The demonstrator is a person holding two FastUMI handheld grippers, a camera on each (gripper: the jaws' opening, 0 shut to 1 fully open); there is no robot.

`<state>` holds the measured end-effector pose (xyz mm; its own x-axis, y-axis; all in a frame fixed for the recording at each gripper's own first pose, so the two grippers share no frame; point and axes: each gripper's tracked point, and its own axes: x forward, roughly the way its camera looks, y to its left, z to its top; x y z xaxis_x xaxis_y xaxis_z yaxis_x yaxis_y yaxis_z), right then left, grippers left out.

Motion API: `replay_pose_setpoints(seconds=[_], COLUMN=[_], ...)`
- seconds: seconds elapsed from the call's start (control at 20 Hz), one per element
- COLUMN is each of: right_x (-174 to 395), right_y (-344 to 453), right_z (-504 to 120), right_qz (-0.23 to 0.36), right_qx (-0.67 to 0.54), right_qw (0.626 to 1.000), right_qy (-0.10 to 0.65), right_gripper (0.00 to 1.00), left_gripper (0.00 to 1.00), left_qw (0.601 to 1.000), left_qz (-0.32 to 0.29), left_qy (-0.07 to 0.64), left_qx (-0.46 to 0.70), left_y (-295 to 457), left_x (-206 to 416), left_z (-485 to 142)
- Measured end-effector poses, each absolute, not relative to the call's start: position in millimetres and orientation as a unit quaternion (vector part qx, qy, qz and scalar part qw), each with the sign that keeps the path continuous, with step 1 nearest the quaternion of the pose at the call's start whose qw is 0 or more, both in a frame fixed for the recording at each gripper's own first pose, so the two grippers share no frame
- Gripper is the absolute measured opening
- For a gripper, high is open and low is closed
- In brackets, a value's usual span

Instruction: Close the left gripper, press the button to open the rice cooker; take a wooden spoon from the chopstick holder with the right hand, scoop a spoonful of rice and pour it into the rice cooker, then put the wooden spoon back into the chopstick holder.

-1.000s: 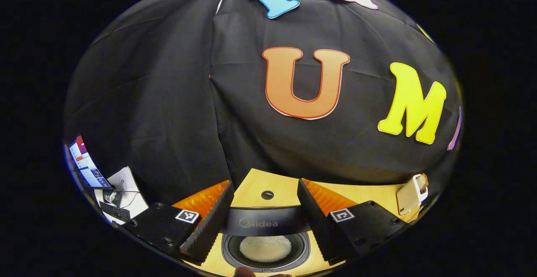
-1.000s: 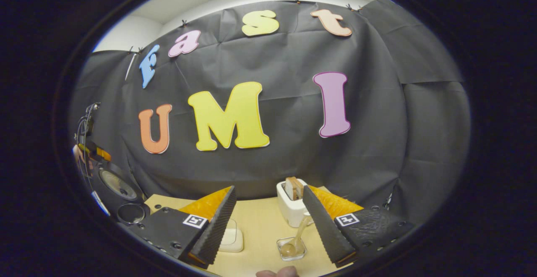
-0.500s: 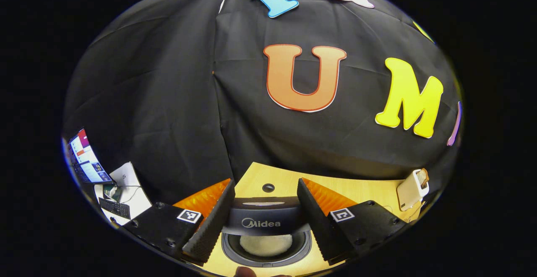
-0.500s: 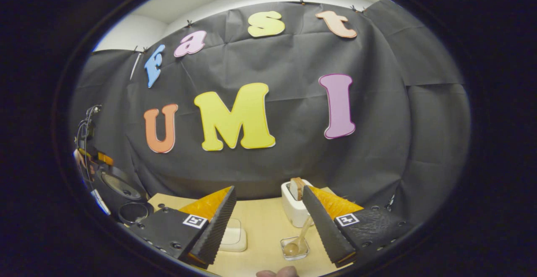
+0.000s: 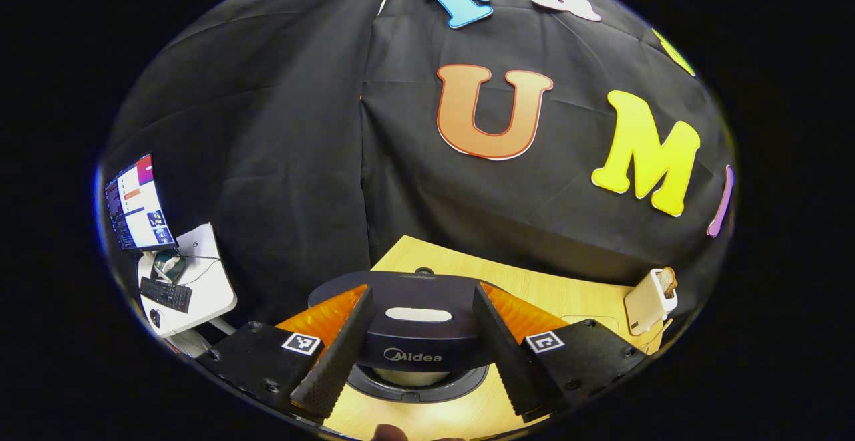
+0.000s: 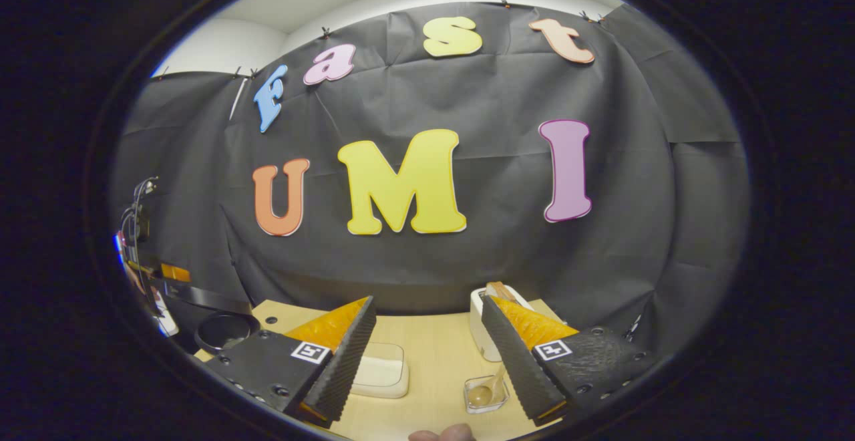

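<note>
The dark rice cooker (image 5: pixel 414 344) sits close below my left gripper (image 5: pixel 422 290). Its lid (image 5: pixel 407 297) leans down over the pot, hiding most of the inside. This gripper is open, one finger on each side of the lid's front, and I cannot tell if they touch it. In the right gripper view the cooker (image 6: pixel 224 331) stands at the far left with its lid low. My right gripper (image 6: pixel 427 302) is open and empty above the table. A white chopstick holder (image 6: pixel 482 327) stands beyond its right finger. A wooden spoon (image 6: pixel 486 393) lies in a small glass dish.
A white lidded box (image 6: pixel 381 371) lies on the wooden table (image 6: pixel 434 341) near the right gripper's left finger. The holder (image 5: pixel 648 304) also stands at the table's far right in the left gripper view. A desk with a monitor (image 5: pixel 137 204) and keyboard stands off to the left.
The cooker's lid has swung down from upright, covering the rice that showed in the pot. The right gripper view has shifted, so the holder and dish sit further right.
</note>
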<state>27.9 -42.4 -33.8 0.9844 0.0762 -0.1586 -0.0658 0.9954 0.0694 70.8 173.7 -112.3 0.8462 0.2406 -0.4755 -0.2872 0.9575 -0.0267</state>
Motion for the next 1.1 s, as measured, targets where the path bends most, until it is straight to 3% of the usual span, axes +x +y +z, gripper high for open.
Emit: replay_pose_setpoints(seconds=[0.4,0.5,0.55,0.65,0.7,0.85,1.1], right_x=[27,26,25,25,24,21,16], right_y=[-15,-11,-9,-5,-5,-1,4], right_z=[-42,-43,-43,-47,-48,-51,-54], right_qz=[0.066,0.069,0.070,0.072,0.073,0.075,0.079], right_qx=[0.006,0.003,0.001,-0.002,-0.004,-0.009,-0.018], right_qw=[0.993,0.993,0.993,0.992,0.992,0.992,0.991], right_qy=[0.093,0.095,0.096,0.099,0.101,0.104,0.111], right_gripper=[0.95,0.91,0.91,0.95,0.91,0.95,0.91], left_gripper=[0.95,0.95,1.00,0.95,0.95,0.95,0.95], left_qw=[0.967,0.969,0.969,0.969,0.968,0.967,0.966], left_qz=[0.132,0.129,0.129,0.132,0.133,0.137,0.134], left_qy=[0.216,0.210,0.211,0.210,0.209,0.213,0.223], left_qx=[-0.032,-0.022,-0.020,-0.023,-0.025,-0.021,-0.008], left_y=[167,165,165,164,163,160,158], left_x=[47,44,42,37,36,30,21], left_z=[-142,-147,-151,-159,-162,-175,-197])
